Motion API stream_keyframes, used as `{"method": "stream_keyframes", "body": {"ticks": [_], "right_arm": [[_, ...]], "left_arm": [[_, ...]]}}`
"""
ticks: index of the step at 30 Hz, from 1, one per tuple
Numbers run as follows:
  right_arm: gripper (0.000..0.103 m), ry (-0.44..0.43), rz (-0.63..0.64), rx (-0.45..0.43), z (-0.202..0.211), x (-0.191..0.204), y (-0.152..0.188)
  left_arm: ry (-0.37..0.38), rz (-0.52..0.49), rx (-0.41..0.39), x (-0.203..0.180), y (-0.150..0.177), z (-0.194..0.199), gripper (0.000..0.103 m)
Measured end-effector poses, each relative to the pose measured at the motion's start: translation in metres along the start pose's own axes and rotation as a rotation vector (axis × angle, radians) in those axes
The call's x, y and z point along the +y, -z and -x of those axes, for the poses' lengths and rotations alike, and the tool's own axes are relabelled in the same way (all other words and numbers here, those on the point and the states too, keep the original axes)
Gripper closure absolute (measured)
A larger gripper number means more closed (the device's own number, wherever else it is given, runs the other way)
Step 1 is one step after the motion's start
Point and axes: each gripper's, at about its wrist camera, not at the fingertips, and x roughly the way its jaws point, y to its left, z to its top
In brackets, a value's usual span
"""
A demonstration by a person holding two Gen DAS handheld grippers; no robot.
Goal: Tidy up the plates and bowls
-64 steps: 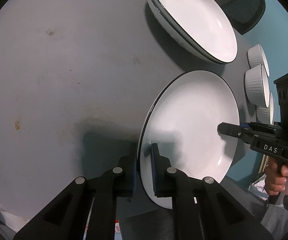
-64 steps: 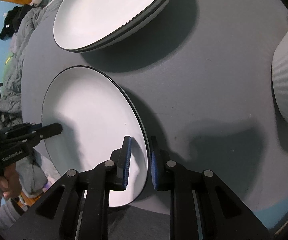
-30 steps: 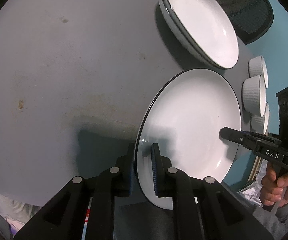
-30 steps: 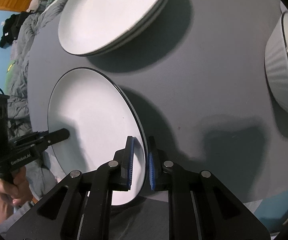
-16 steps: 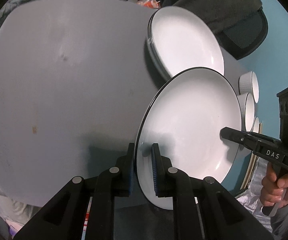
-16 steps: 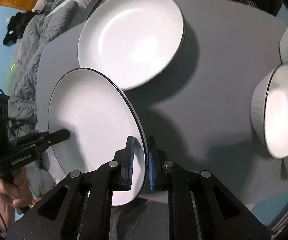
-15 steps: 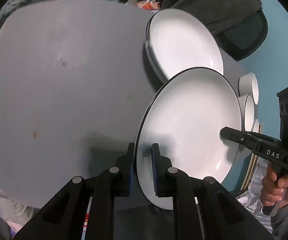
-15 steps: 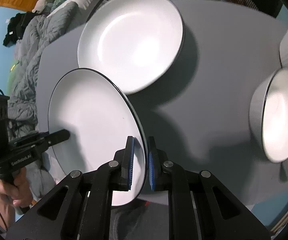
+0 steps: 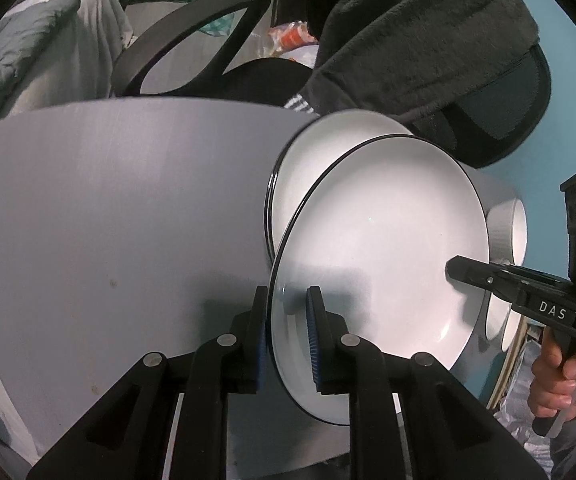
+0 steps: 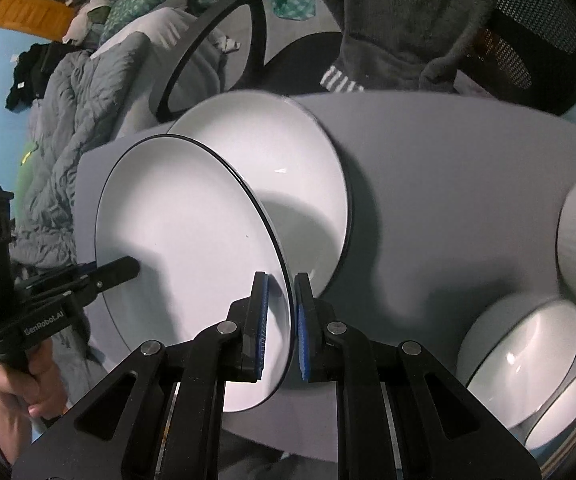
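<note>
Held plate: a white plate with a thin black rim (image 9: 384, 248) was seen carried above the grey table (image 9: 108, 208), gripped at opposite edges by two hand-held tools and overlapping the near side of the stack beyond it.

Left gripper: the left gripper (image 9: 288, 336) was clamped on the plate's near rim, the edge caught between its blue pads (image 9: 313, 340); its jaws had just been eased slightly wider, yet the rim was still seen between them.

Right gripper: the right gripper (image 10: 280, 320) was closed on the opposite rim, the thin edge pinched between two blue-faced fingers (image 10: 263, 320). In the left wrist view it was seen from outside, held by a hand (image 9: 560, 380).

Left hand: seen in the right wrist view, wrapped round the tool's handle (image 10: 28, 392) at the lower left.

Plate stack: a stack of matching white plates (image 10: 280, 160) was set at the far side of the table, partly covered by the carried plate.

Bowls: white ribbed bowls (image 10: 528, 344) were grouped at the table's right edge, well apart from the stack.

Surroundings: a black office chair (image 9: 192, 40), draped with a dark fleece garment (image 9: 416, 40), was seen behind the table, with a grey quilt (image 10: 72, 112) lying further left.
</note>
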Motion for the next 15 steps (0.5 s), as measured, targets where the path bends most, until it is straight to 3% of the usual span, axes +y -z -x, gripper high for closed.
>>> {"method": "stream_keyframes", "body": {"ticks": [15], "right_arm": [[0.089,0.005,-0.027,0.053,-0.015,-0.02,-0.037]], "left_arm": [[-0.075,0.02,0.048,-0.008,-0.03,-0.025,0.084]]}}
